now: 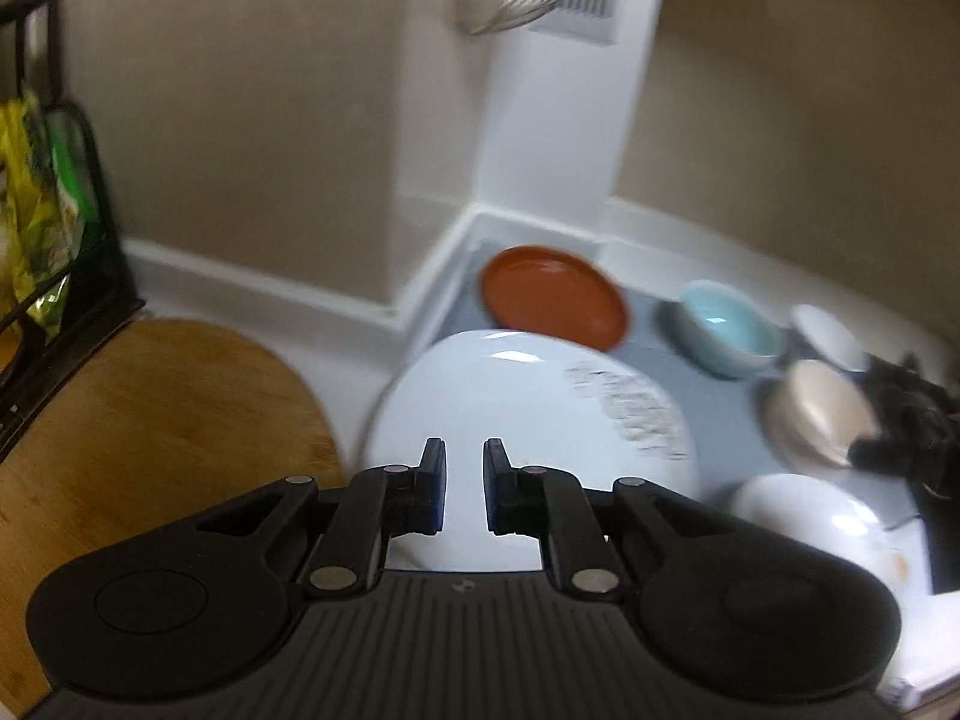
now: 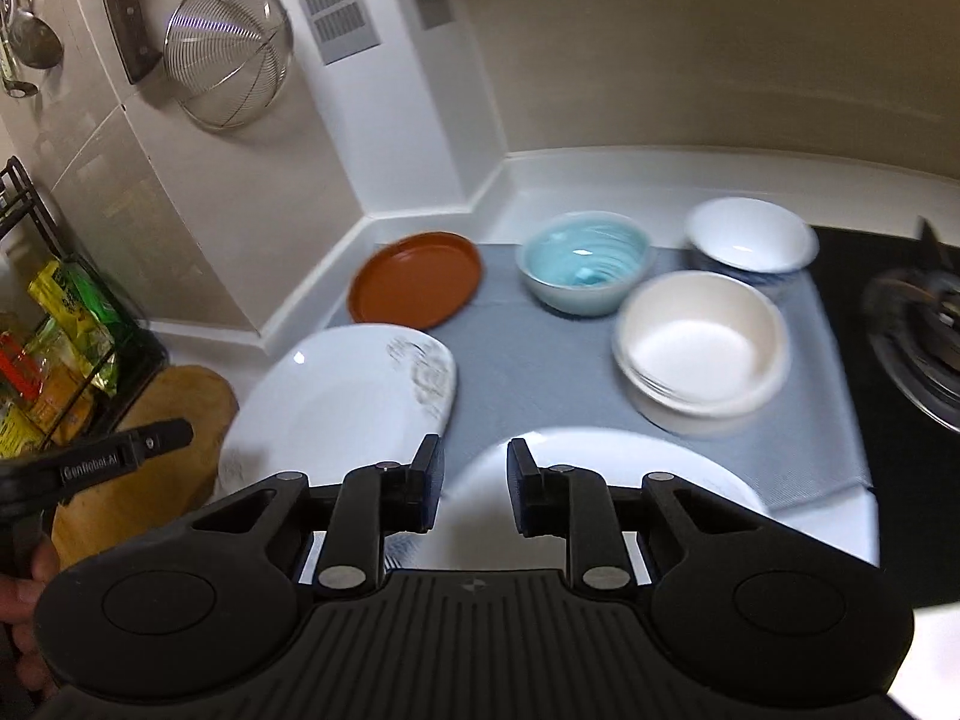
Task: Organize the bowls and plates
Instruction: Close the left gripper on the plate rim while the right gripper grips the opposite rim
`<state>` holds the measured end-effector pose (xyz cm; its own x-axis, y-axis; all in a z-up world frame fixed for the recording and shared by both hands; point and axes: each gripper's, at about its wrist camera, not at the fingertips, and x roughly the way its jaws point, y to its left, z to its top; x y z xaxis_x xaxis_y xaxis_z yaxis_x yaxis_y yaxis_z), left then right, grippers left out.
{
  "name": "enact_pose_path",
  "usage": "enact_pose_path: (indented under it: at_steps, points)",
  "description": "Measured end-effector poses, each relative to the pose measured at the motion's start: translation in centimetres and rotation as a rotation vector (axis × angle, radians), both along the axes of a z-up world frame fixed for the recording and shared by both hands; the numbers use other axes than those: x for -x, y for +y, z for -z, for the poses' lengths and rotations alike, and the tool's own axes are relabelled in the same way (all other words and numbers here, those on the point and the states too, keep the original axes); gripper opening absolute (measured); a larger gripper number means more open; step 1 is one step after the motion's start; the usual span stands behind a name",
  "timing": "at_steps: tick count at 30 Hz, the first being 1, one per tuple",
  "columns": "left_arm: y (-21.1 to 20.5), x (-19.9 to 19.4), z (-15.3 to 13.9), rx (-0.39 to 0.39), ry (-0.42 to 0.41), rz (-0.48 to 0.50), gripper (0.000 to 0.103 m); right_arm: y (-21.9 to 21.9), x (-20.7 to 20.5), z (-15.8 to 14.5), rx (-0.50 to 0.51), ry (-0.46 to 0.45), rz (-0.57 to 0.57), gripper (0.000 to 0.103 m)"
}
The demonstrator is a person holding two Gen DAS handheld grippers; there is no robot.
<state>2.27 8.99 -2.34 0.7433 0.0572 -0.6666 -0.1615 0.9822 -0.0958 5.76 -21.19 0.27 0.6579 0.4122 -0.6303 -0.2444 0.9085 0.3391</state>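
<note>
On a grey mat lie a brown plate, a white patterned plate, a plain white plate, a light blue bowl, a cream bowl and a white bowl with a blue outside. My left gripper is open and empty above the near rim of the patterned plate. My right gripper is open and empty above the near white plate. The left gripper's finger shows at the left of the right wrist view.
A round wooden board lies left of the mat. A black rack with snack packets stands at the far left. A gas burner is at the right. A strainer and a cleaver hang on the wall.
</note>
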Motion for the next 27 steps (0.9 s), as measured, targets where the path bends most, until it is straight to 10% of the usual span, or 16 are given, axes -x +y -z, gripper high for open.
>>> enact_pose_path:
  at_steps: [12,27]
  points:
    - [5.1,-3.1,4.6,0.053,0.091,-0.044,0.014,6.6,-11.3,4.7,0.068,0.093,-0.019,0.026]
    - [5.0,-5.7,6.4,0.096,0.131,0.018,0.015,8.4,-13.9,8.6,0.112,0.214,-0.077,0.026]
